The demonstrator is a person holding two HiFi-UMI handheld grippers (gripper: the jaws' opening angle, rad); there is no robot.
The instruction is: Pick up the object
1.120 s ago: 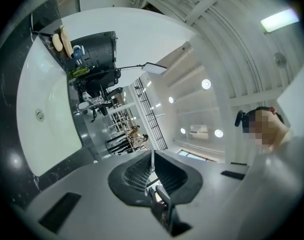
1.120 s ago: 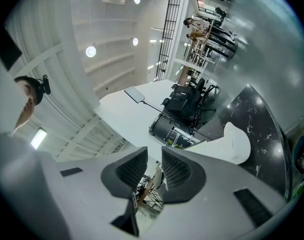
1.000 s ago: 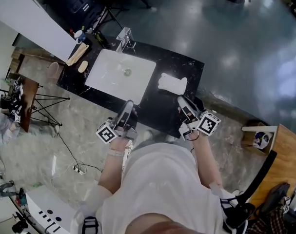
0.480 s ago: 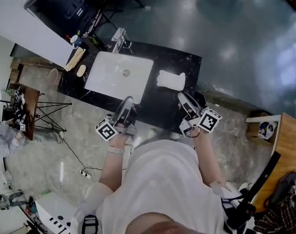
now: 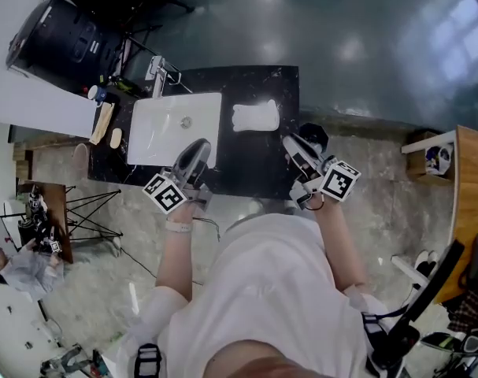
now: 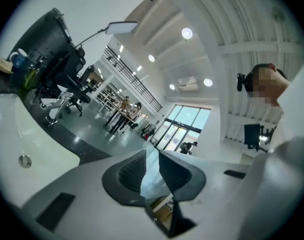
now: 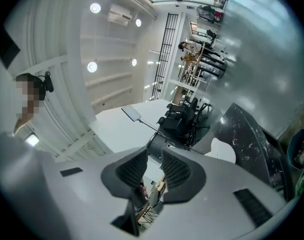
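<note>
Two empty grippers at the counter's [image 5: 258, 176] near edge.
White object [image 5: 255, 116] lies right of the sink [image 5: 156, 136], missing only from the left gripper view; left gripper [image 5: 198, 146] jaws just opening slightly, right gripper [image 5: 291, 143] jaws narrowly apart.

Bright ceiling lights [image 6: 187, 33], floor [image 5: 349, 50] glare — fisheye edges

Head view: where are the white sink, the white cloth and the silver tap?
White rectangular sink [image 5: 161, 136]: head view, bare basin floor.
White lumpy cloth [image 5: 255, 116]: head view, its middle.
Silver metal tap [image 5: 161, 69]: head view, its upright body.
</note>
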